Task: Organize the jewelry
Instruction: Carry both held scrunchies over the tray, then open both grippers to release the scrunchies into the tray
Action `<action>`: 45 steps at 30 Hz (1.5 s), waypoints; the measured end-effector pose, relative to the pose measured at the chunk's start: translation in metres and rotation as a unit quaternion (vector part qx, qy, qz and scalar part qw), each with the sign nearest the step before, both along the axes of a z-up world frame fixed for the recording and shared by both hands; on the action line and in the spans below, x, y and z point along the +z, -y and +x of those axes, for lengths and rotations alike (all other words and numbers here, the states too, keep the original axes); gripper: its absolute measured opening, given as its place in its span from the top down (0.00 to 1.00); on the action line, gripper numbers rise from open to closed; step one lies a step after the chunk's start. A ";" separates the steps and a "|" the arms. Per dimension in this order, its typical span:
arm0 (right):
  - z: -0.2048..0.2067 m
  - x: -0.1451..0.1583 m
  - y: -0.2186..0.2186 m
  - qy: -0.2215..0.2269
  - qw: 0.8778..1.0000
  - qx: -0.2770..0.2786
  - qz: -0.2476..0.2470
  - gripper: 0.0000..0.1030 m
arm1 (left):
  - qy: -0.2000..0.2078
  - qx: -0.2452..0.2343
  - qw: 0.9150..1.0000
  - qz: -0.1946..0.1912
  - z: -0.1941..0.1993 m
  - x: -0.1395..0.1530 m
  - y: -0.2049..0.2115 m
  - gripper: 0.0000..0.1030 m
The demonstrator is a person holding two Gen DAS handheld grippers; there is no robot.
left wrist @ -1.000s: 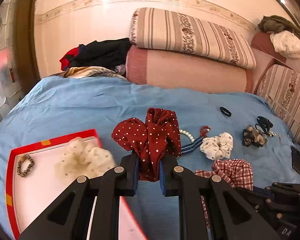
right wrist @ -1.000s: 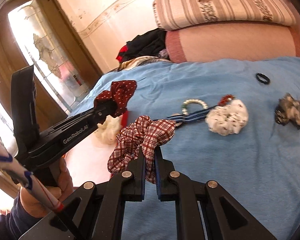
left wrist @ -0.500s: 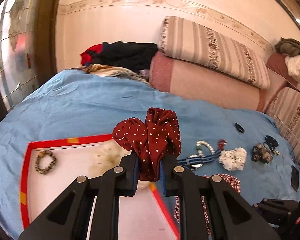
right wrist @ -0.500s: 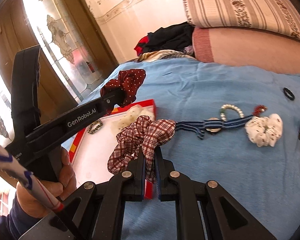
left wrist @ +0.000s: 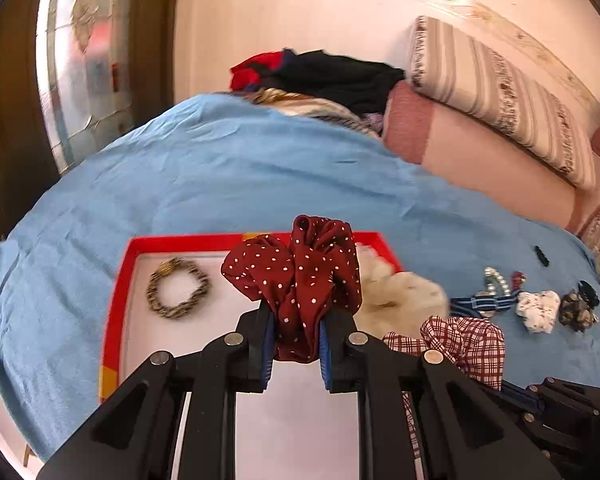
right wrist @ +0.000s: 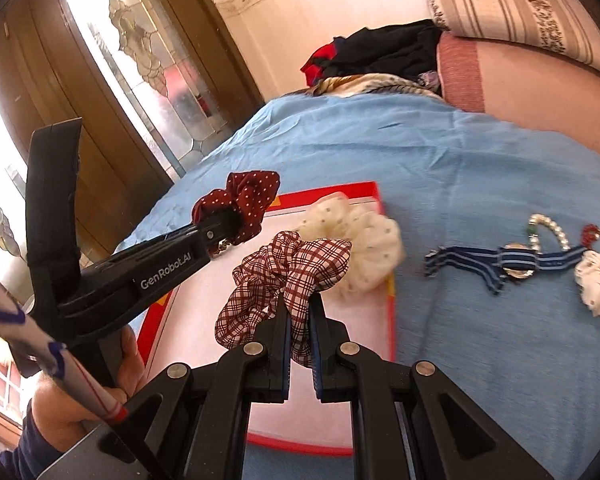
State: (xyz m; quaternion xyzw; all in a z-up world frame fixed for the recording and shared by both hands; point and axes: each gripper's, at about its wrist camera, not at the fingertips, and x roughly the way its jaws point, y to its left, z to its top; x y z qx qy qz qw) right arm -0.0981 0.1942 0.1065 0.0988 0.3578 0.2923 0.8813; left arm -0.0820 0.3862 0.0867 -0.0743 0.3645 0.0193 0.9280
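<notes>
My left gripper (left wrist: 295, 338) is shut on a dark red polka-dot scrunchie (left wrist: 296, 280) and holds it above the red-rimmed white tray (left wrist: 116, 300). My right gripper (right wrist: 299, 322) is shut on a red plaid scrunchie (right wrist: 284, 272), held over the tray's near right part (right wrist: 390, 320). In the tray lie a leopard-print hair tie (left wrist: 178, 289) and a cream dotted scrunchie (left wrist: 396, 300). The left gripper with its scrunchie (right wrist: 244, 200) also shows in the right wrist view.
On the blue bedspread (left wrist: 220, 176) to the right lie a striped blue band (right wrist: 512, 264), a pearl bracelet (right wrist: 548, 228), a white scrunchie (left wrist: 538, 310), a dark clip (left wrist: 578, 312) and a black hair tie (left wrist: 541, 256). Pillows (left wrist: 500, 92) and clothes (left wrist: 332, 72) lie at the back.
Both grippers have swung left, each with its scrunchie. The tray now lies under them, and the loose items have shifted to the right of both views.
</notes>
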 end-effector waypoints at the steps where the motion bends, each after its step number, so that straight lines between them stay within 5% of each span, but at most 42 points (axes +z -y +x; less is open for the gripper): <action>1: 0.002 -0.002 -0.006 -0.001 1.000 0.002 -0.006 0.91 | -0.004 0.008 1.000 0.001 0.000 -0.003 -0.006 0.84; 25: 0.045 -0.035 -0.054 -0.064 0.998 0.014 -0.025 0.91 | -0.094 0.076 0.993 0.006 0.019 -0.041 -0.041 0.83; 34: 0.052 -0.041 -0.055 -0.068 0.997 0.007 -0.034 0.87 | -0.104 0.083 0.991 0.005 0.023 -0.044 -0.042 0.71; 41: 0.051 -0.040 -0.054 -0.068 0.997 0.008 -0.037 0.81 | -0.106 0.089 0.990 0.002 0.025 -0.045 -0.044 0.65; 45: 0.048 -0.037 -0.053 -0.061 0.997 0.008 -0.037 0.67 | -0.099 0.094 0.991 0.002 0.024 -0.042 -0.045 0.57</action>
